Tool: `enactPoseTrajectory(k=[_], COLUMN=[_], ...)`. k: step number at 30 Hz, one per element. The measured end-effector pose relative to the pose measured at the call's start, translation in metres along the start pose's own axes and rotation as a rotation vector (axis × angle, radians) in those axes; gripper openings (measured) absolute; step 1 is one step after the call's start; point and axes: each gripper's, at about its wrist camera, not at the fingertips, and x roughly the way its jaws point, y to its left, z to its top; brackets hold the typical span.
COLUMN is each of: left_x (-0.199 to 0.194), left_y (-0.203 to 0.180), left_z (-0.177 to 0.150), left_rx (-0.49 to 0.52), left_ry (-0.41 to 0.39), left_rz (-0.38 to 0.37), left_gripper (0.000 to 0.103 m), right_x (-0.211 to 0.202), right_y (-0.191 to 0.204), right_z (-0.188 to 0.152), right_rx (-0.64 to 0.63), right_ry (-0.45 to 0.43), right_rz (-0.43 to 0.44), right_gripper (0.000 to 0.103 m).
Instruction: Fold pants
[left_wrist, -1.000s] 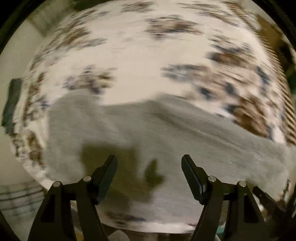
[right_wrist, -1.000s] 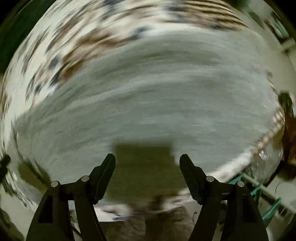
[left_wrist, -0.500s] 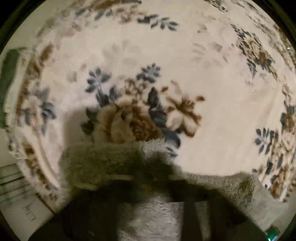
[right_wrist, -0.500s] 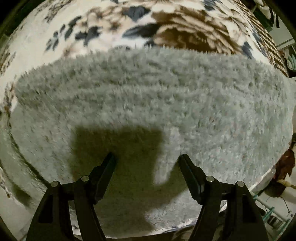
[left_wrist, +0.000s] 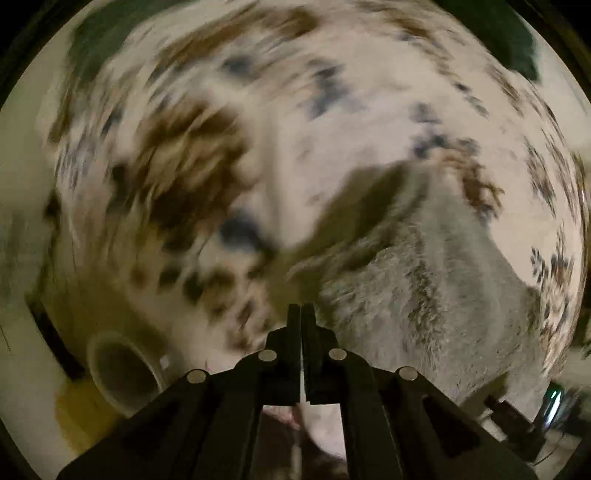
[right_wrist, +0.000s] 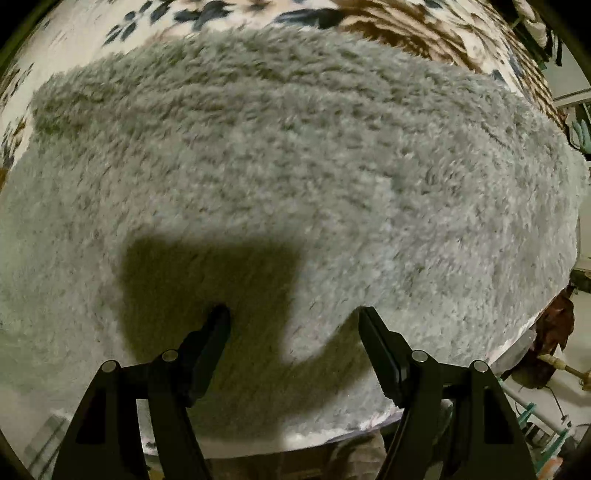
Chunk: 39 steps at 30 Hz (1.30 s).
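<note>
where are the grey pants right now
The grey fleece pants fill the right wrist view under the open right gripper, lying on the floral blanket.

The pants (right_wrist: 295, 166) are shaggy grey fleece, matt; the floral blanket (left_wrist: 295, 110) (upper frame) plush cloth; gripper fingers (right_wrist: 380, 350) matt black plastic.

The pants (right_wrist: 295, 166) are grey and fluffy, spread flat and wide in the right wrist view. In the blurred left wrist view, the same pants (left_wrist: 443, 295) lie at the lower right.
</note>
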Motion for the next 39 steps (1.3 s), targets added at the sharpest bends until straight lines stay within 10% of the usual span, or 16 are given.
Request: enactPoseTrajectory(k=[6, 12, 14, 16, 21, 29, 33, 36, 39], left_x=[0.001, 0.037, 0.044, 0.046, 0.014, 0.044, 0.021, -0.015, -0.037], left_y=[0.009, -0.033, -0.04, -0.041, -0.013, 0.006, -0.011, -0.039, -0.075], left_z=[0.0, 0.018, 0.017, 0.015, 0.002, -0.005, -0.006, -0.01, -0.01], left_rx=[-0.089, -0.009, 0.022, 0.038, 0.021, 0.013, 0.049, 0.139, 0.225], left_ry=[-0.035, -0.032, -0.052, -0.073, -0.126, 0.004, 0.002, -0.113, -0.205], left_rz=[-0.172, -0.175, -0.154, -0.123, -0.083, -0.03, -0.001, 0.034, 0.065], left_gripper=[0.041, 0.04, 0.016, 0.012, 0.01, 0.016, 0.032, 0.083, 0.088], right_x=[-0.021, 0.02, 0.034, 0.052, 0.047, 0.057, 0.024, -0.015, -0.037], right_y=[-0.002, -0.025, -0.025, -0.021, -0.004, 0.043, 0.086, 0.123, 0.174], right_z=[-0.061, -0.119, -0.13, -0.134, -0.168, -0.207, -0.208, -0.202, -0.166], right_rx=[0.153, 0.427, 0.488, 0.507, 0.473, 0.273, 0.12, 0.008, -0.104], right_ry=[0.008, 0.13, 0.126, 0.13, 0.079, 0.141, 0.101, 0.022, -0.057], right_rz=[0.182, 0.34, 0.381, 0.38, 0.413, 0.265, 0.248, 0.3, 0.317], right_gripper=[0.075, 0.074, 0.062, 0.011, 0.006, 0.008, 0.052, 0.062, 0.064])
